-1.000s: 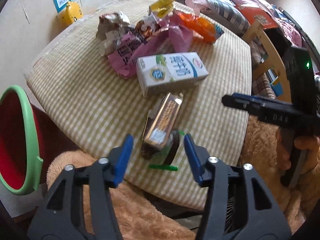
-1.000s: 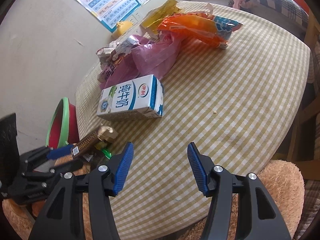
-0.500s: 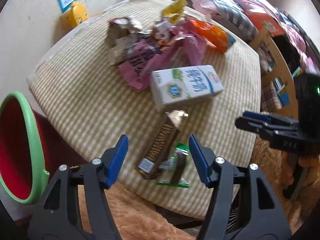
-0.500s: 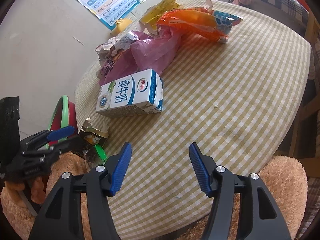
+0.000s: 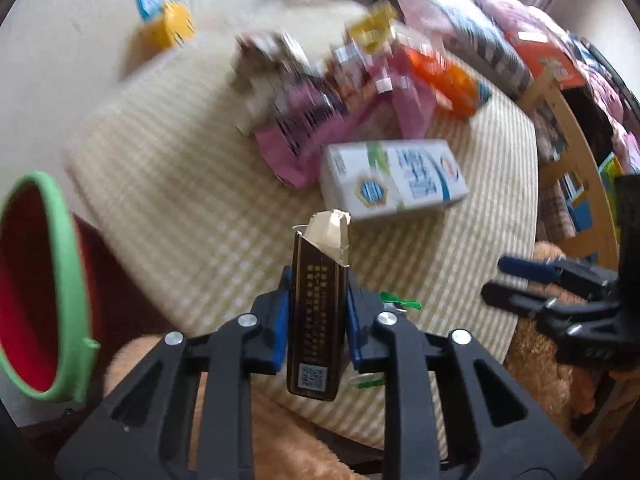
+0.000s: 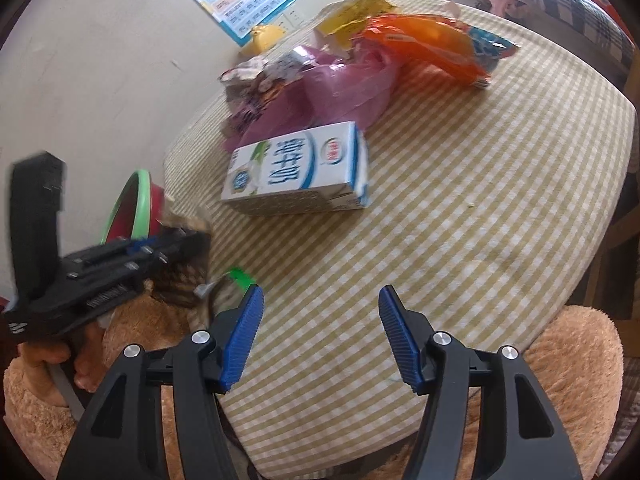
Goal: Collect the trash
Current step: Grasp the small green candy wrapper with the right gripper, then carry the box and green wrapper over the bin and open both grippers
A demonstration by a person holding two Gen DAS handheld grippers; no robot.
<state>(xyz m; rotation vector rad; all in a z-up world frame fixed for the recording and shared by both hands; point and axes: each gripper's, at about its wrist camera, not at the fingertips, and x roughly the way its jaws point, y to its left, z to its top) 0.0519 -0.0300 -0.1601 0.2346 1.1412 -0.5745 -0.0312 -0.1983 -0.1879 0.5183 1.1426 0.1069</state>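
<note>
My left gripper [image 5: 316, 300] is shut on a dark brown and gold carton [image 5: 316, 320] with a torn top, held above the near edge of the checked table [image 5: 180, 216]. It also shows in the right wrist view [image 6: 132, 252], blurred. A white and blue milk carton [image 5: 394, 180] lies on its side mid-table, also in the right wrist view [image 6: 296, 170]. Behind it lies a heap of pink, orange and yellow wrappers [image 6: 340, 68]. A green wrapper [image 6: 236, 276] lies at the table edge. My right gripper [image 6: 320, 332] is open and empty over the near table edge.
A red bin with a green rim [image 5: 44, 280] stands left of the table, also in the right wrist view [image 6: 132, 204]. A furry brown cushion [image 6: 568, 364] lies below the table edge. A wooden chair [image 5: 568, 120] and bedding stand at the right.
My left gripper has shut on the brown carton and lifted it off the table edge. The green wrapper stayed behind. The right gripper has barely moved.
</note>
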